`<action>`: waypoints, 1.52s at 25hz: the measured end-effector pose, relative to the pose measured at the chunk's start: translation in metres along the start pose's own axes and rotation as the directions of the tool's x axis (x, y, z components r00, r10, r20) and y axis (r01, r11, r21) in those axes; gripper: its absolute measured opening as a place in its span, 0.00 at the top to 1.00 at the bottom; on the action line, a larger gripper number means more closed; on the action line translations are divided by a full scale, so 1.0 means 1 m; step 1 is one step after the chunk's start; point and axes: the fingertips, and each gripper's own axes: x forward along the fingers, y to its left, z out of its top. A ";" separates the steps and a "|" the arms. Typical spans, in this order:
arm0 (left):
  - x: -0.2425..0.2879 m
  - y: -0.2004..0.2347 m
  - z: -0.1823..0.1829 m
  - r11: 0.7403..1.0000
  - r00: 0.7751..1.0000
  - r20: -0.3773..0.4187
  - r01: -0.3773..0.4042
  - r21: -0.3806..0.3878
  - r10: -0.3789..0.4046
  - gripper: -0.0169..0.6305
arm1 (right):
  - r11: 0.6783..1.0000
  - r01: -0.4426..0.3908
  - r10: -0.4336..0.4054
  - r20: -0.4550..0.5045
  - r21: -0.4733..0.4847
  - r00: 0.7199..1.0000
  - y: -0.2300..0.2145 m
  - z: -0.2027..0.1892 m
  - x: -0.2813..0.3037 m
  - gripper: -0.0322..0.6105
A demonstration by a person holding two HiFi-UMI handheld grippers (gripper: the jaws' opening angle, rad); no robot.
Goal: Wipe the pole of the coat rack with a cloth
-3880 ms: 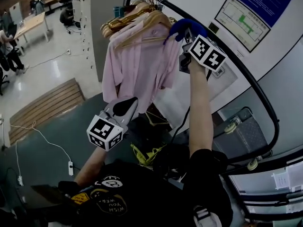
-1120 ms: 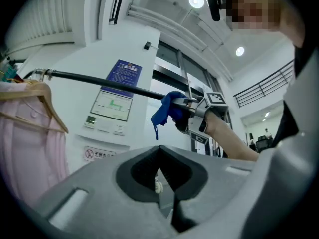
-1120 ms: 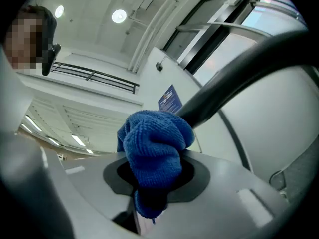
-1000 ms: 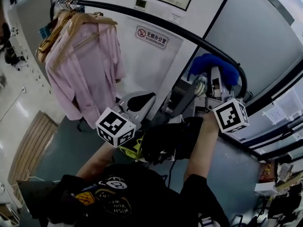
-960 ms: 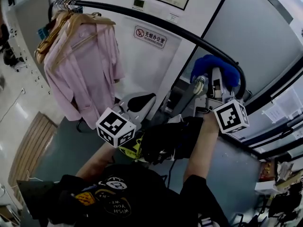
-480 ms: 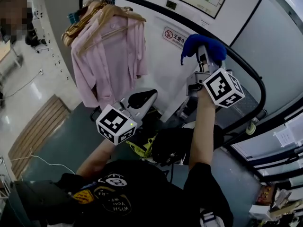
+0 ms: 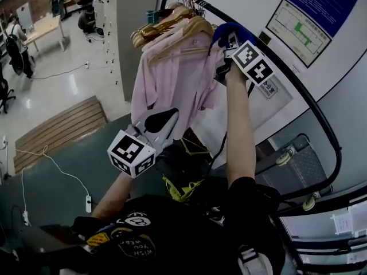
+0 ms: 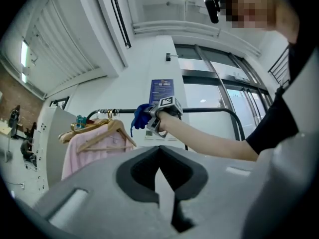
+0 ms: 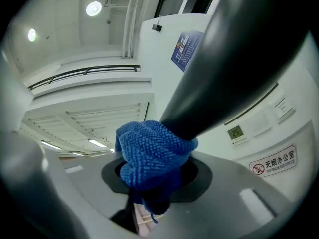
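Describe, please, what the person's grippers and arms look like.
The left gripper and right gripper are light grey shells with black insets at the jaws. Each carries a white cube with black square markers. The person wears a black short-sleeved T-shirt with printed graphics.

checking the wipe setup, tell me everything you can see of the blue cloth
The blue cloth is a nubby, knit-looking fabric bunched into a wad. The right gripper is shut on it, pressing it against the dark rack pole, up near the wooden hangers.
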 end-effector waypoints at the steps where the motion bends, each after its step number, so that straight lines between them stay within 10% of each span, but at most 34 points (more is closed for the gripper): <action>1: -0.004 0.005 0.000 1.000 1.000 0.001 -0.016 -0.003 0.016 0.97 | 1.000 -0.003 0.003 -0.006 -0.002 1.000 0.004 -0.004 0.011 0.74; 11: 0.035 -0.019 -0.006 0.989 0.990 -0.008 0.137 -0.052 -0.138 0.97 | 0.996 -0.051 0.053 0.027 -0.067 0.998 -0.005 0.031 -0.079 0.75; 18: 0.093 -0.141 -0.022 0.875 0.879 -0.007 0.475 -0.090 -0.478 0.97 | 0.982 0.099 -0.076 0.144 -0.162 0.987 -0.061 0.108 -0.269 0.68; 24: 0.101 -0.198 -0.030 0.804 0.810 -0.006 0.581 -0.122 -0.586 0.97 | 0.958 0.238 -0.193 0.256 -0.157 0.947 -0.095 0.149 -0.376 0.69; 31: 0.095 -0.178 -0.042 0.860 0.862 -0.037 0.498 -0.113 -0.505 0.97 | 0.914 0.321 -0.257 0.258 -0.248 0.931 -0.091 0.092 -0.401 0.82; 38: 0.066 -0.120 -0.073 0.946 0.946 -0.094 0.297 -0.129 -0.310 0.97 | 0.940 0.210 -0.233 -0.057 -0.268 0.971 -0.078 -0.091 -0.374 0.82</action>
